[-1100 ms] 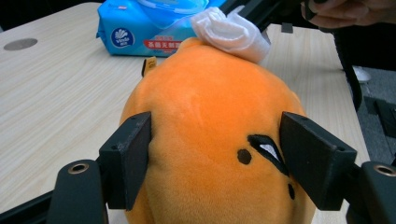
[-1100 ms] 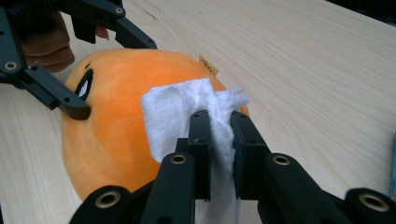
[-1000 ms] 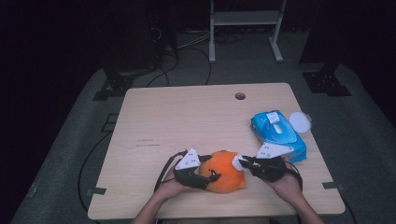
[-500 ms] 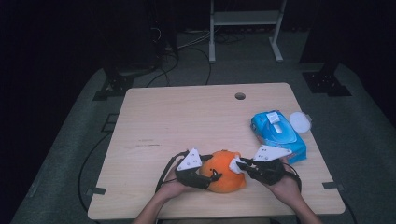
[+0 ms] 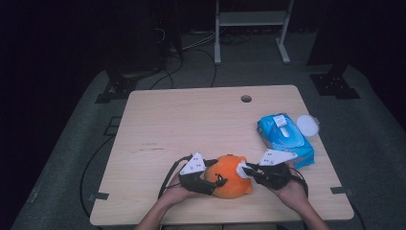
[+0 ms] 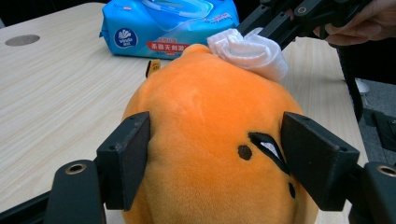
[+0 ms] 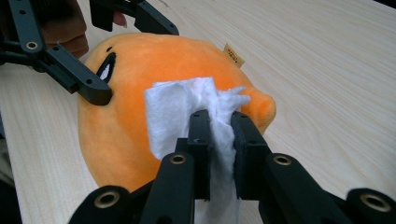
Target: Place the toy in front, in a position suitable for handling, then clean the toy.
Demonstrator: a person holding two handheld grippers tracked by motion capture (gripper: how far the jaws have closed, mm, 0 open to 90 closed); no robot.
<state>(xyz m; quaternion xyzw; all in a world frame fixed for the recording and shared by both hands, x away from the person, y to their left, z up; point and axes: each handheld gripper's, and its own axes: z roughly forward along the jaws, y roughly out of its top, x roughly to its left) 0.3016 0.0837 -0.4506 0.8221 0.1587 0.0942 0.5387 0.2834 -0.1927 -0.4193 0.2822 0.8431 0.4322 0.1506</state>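
Note:
An orange plush toy (image 5: pixel 231 182) with a drawn face lies near the table's front edge. My left gripper (image 5: pixel 212 184) grips it from the left; its pads (image 6: pixel 128 158) press on both sides of the toy (image 6: pixel 210 135). Those jaws have just been opening slightly, with the toy still between them. My right gripper (image 5: pixel 245 171) comes in from the right, shut on a folded white wipe (image 7: pixel 175 109). The wipe (image 6: pixel 247 51) rests against the top of the toy (image 7: pixel 140 79), close to a small tan tag (image 7: pixel 233 53).
A blue pack of wet wipes (image 5: pixel 285 139) lies at the right of the wooden table (image 5: pixel 191 124), with a round white lid (image 5: pixel 307 125) beside it. A cable hole (image 5: pixel 246 98) is at the far edge. Dark floor and a metal stand lie beyond.
The right gripper with the wipe has shifted slightly over the toy's top. The left gripper and the toy have stayed in place.

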